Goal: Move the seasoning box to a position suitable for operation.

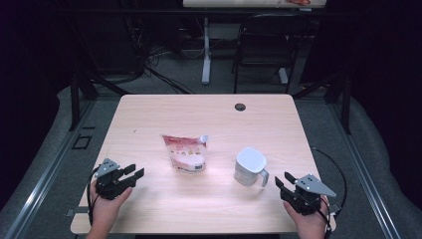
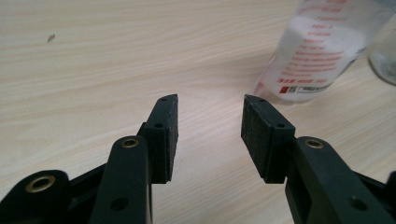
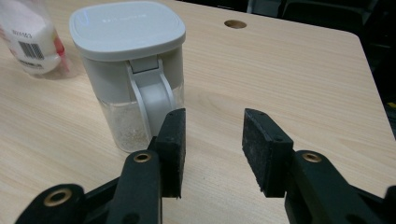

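Two hand-held grippers (image 1: pixel 130 174) (image 1: pixel 281 181), both released; one pouch (image 1: pixel 185 153), one lidded jar (image 1: pixel 250 167).

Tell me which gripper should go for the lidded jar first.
Right. The right gripper sits open just beside the jar, whose handle faces it. The left gripper is open too, but the pouch stands between it and the jar.

black claws (image 1: pixel 130 175), grey top plates, brass screws
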The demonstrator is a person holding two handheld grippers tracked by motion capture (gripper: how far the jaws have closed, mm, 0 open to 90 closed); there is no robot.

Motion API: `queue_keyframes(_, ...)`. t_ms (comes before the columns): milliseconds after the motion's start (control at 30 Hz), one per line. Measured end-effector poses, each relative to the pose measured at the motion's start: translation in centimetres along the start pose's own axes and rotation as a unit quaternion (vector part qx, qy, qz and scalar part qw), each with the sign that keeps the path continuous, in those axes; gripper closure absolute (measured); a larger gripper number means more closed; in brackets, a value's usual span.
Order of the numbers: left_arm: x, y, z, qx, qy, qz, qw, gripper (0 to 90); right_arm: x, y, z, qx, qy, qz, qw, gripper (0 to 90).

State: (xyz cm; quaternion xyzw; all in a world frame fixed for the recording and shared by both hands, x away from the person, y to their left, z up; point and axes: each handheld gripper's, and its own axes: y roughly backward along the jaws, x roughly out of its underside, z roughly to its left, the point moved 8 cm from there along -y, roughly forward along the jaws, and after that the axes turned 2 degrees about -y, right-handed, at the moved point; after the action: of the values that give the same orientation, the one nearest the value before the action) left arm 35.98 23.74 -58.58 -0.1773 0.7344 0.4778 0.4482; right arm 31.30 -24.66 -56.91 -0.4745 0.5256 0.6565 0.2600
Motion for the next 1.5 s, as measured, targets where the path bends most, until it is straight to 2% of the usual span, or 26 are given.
queue_keyframes(100, 0.1, -0.2, 0.2, 0.002, 0.005, 0.003, 1.0000, 54.3, 0.0, -0.2, -0.2, -0.009, -0.010, -0.005, 0.9999, 59.9)
queue_keyframes(233, 0.5, 0.1, 0.3, -0.013, -0.024, 0.010, 0.9996, 54.3, 0.0, -0.4, -0.1, -0.008, -0.008, -0.003, 0.9999, 58.6)
queue_keyframes(300, 0.6, 0.2, 0.4, -0.015, -0.029, 0.014, 0.9994, 54.3, 0.3, -0.6, 0.0, -0.008, 0.000, 0.013, 0.9999, 53.5)
queue_keyframes(367, 0.6, 0.1, 0.5, -0.009, -0.016, 0.009, 0.9998, 54.6, 0.7, -0.7, 0.1, -0.011, -0.003, 0.035, 0.9993, 50.5)
queue_keyframes(433, 0.8, 0.0, 0.5, -0.007, -0.011, 0.014, 0.9998, 55.0, 0.8, -0.7, 0.3, -0.010, -0.002, 0.040, 0.9992, 50.6)
queue_keyframes(567, 0.7, 0.0, 0.4, -0.004, -0.017, 0.015, 0.9997, 54.7, 0.5, -0.3, 0.8, -0.012, 0.009, 0.031, 0.9994, 53.3)
queue_keyframes(700, 0.7, 0.0, 0.3, -0.006, -0.021, 0.015, 0.9996, 54.0, 0.5, -0.5, 1.3, -0.032, 0.001, 0.037, 0.9988, 57.6)
queue_keyframes(833, 0.7, -0.1, 0.2, -0.006, -0.021, 0.013, 0.9997, 52.8, 0.6, -0.9, 1.8, -0.046, 0.009, 0.047, 0.9978, 58.5)
queue_keyframes(1033, 0.8, 0.2, -0.1, -0.002, -0.028, 0.014, 0.9995, 52.4, 0.4, -1.7, 2.2, -0.047, 0.014, 0.047, 0.9977, 59.7)
queue_keyframes(1200, 1.0, 0.5, 0.1, -0.005, -0.022, 0.015, 0.9996, 52.1, 0.2, -2.1, 2.7, -0.054, 0.023, 0.048, 0.9971, 59.7)
queue_keyframes(1433, 1.4, 0.7, 0.4, -0.012, -0.019, 0.017, 0.9996, 51.9, 0.0, -3.3, 2.9, -0.055, 0.026, 0.051, 0.9968, 62.4)
queue_keyframes(1500, 1.4, 0.8, 0.4, -0.013, -0.016, 0.014, 0.9997, 51.9, 0.0, -3.5, 3.0, -0.051, 0.034, 0.056, 0.9966, 63.7)
